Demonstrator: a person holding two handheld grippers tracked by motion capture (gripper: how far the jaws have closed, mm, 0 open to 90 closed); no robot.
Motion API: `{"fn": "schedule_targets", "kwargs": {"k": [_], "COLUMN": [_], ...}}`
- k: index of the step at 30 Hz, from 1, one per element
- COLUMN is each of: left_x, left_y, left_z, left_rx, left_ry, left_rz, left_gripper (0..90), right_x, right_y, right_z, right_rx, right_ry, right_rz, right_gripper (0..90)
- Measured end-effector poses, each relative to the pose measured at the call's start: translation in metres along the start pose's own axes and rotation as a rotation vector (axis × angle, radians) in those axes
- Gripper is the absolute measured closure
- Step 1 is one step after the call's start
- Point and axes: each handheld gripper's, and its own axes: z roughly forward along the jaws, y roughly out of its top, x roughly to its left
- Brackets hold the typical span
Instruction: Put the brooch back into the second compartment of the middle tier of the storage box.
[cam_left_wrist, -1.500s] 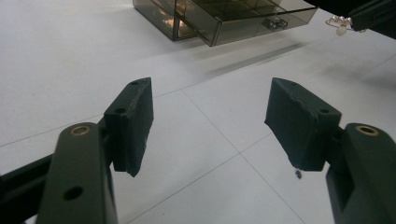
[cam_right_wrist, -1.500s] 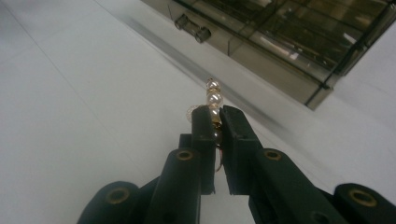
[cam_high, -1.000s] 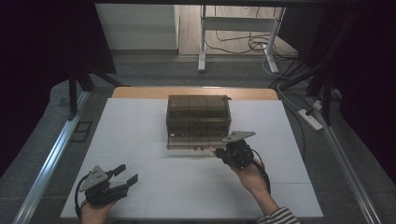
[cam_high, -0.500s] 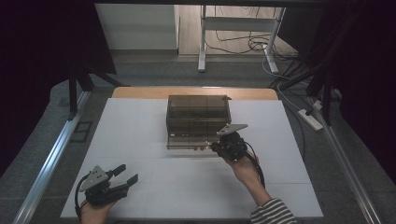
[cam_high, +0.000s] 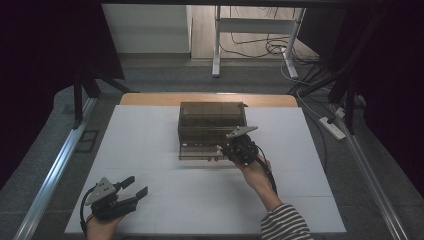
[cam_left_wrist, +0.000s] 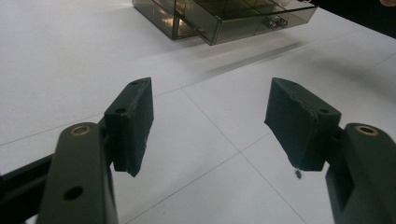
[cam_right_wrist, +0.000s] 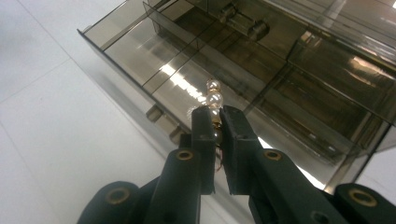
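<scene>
White table (cam_high: 165, 190) amid dark curtains (cam_high: 45, 50)

The drawer box (cam_right_wrist: 261, 60) is showing as smoky, see-through plastic, glossy and throwing bright glints. The pearl piece (cam_right_wrist: 213, 100) is gleaming smooth and shiny. The left gripper (cam_left_wrist: 210, 126) pads are looking matt black and slightly rough-edged. The table (cam_high: 150, 150) is appearing matt white.
</scene>
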Motion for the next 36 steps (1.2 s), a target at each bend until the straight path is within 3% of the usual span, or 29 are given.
{"fn": "schedule_targets", "kwargs": {"k": [24, 29, 36], "left_x": [0.000, -0.001, -0.001], "left_y": [0.000, 0.000, 0.000], "left_z": [0.000, 0.000, 0.000], "left_rx": [0.001, 0.000, 0.003], "left_ry": [0.001, 0.000, 0.000], "left_rz": [0.005, 0.006, 0.008], "left_gripper": [33.5, 33.5, 33.4], "right_x": [0.010, 0.009, 0.010], "right_y": [0.019, 0.018, 0.016], "right_z": [0.039, 0.042, 0.033], "right_rx": [0.063, 0.068, 0.046], "right_ry": [-0.034, -0.049, -0.046], "right_rz": [-0.041, -0.037, -0.042], "right_gripper": [82.8, 74.8, 67.9]}}
